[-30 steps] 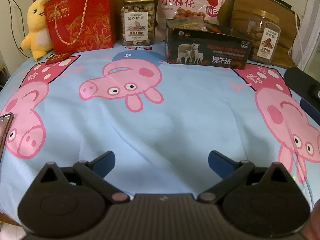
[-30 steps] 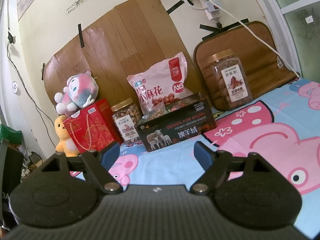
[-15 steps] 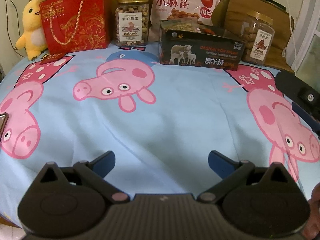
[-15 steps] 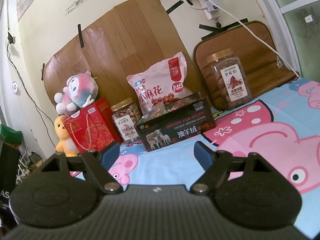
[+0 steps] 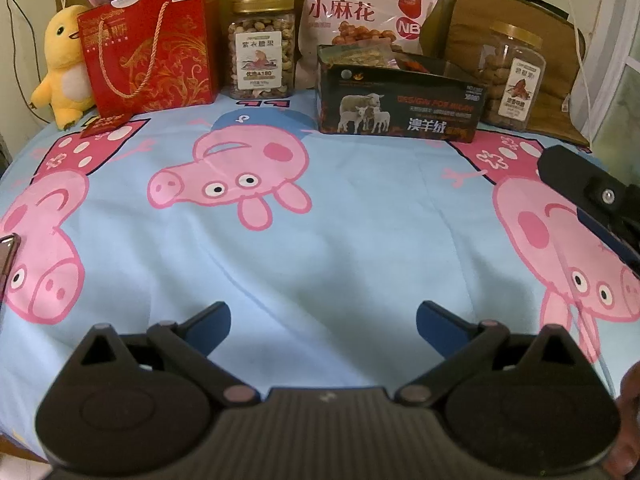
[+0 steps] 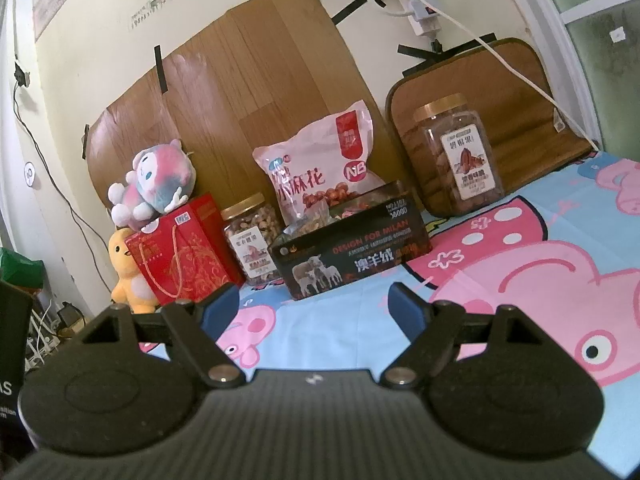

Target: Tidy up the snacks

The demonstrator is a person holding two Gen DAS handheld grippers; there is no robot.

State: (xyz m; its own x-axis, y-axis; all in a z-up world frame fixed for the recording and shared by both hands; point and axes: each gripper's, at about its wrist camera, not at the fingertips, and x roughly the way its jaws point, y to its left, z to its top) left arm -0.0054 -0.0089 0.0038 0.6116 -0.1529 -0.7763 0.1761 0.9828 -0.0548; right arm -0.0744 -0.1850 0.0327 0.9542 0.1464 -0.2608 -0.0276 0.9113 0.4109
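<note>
Standing in a row along the far edge of the pig-patterned sheet are the snacks and their containers. A black open-topped box printed with sheep is sitting right of centre, and it is holding several small snack packets whose tops are poking above its rim; what kinds they are cannot be told. Leaning upright just behind the box is a pink snack bag showing brown fried pieces through its window. To the left of the box, a clear jar of nuts with a gold lid is standing closed and looking full. To the right, a second gold-lidded jar is holding larger brown nuts and is resting in front of a brown cushion. A red gift bag with rope handles is standing at the left end; its contents are hidden. A pastel plush toy is sitting on top of it, and a yellow plush duck is standing just beside it.

The left gripper is hovering low over the bare sheet, well apart from the row, its blue-tipped tongs spread wide and gripping nothing. The right gripper is likewise gaping wide and empty, pointing toward the black box from nearer the right side.
</note>
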